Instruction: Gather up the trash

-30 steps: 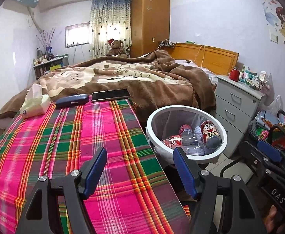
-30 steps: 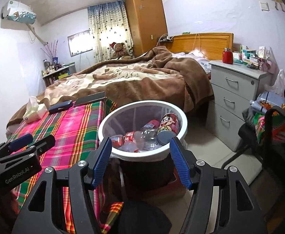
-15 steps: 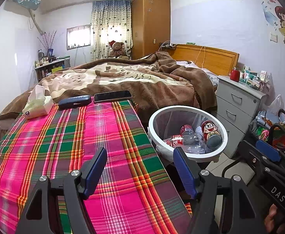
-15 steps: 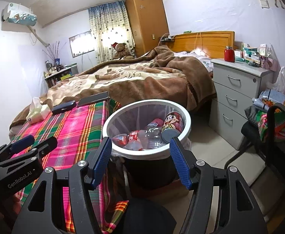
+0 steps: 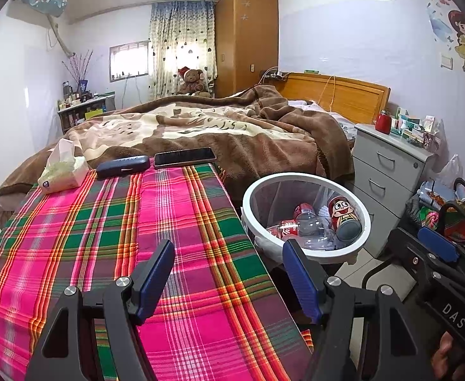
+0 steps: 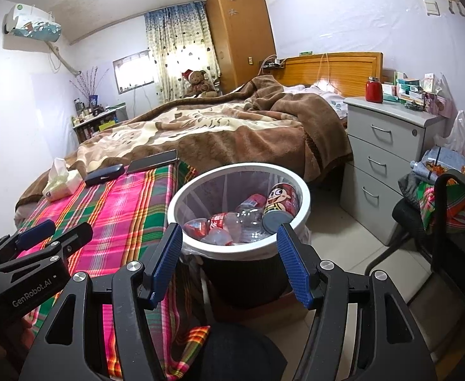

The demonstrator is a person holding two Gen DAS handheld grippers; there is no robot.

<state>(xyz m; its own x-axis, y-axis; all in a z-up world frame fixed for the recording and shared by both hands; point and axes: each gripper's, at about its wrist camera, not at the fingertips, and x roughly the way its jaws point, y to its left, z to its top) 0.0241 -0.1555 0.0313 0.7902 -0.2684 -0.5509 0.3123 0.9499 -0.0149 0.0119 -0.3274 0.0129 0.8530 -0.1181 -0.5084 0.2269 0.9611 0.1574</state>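
A white-rimmed trash bin (image 5: 308,255) stands on the floor beside the table's right edge. It holds crushed plastic bottles (image 5: 299,228) and a red cartoon can (image 5: 343,217). It shows larger in the right wrist view (image 6: 232,247) with the same bottles (image 6: 229,225) and can (image 6: 280,204). My left gripper (image 5: 229,273) is open and empty above the plaid tablecloth (image 5: 105,254). My right gripper (image 6: 229,263) is open and empty, just in front of the bin. The left gripper also shows in the right wrist view (image 6: 51,231).
A tissue pack (image 5: 62,170), a dark glasses case (image 5: 122,166) and a phone (image 5: 184,157) lie at the table's far edge. Behind is a bed with a brown blanket (image 5: 232,130). A grey drawer unit (image 5: 388,171) and a cluttered chair (image 6: 448,190) stand right.
Both grippers have risen and pulled back slightly, so table and bin sit a little lower and farther in view. Both stay open and empty.
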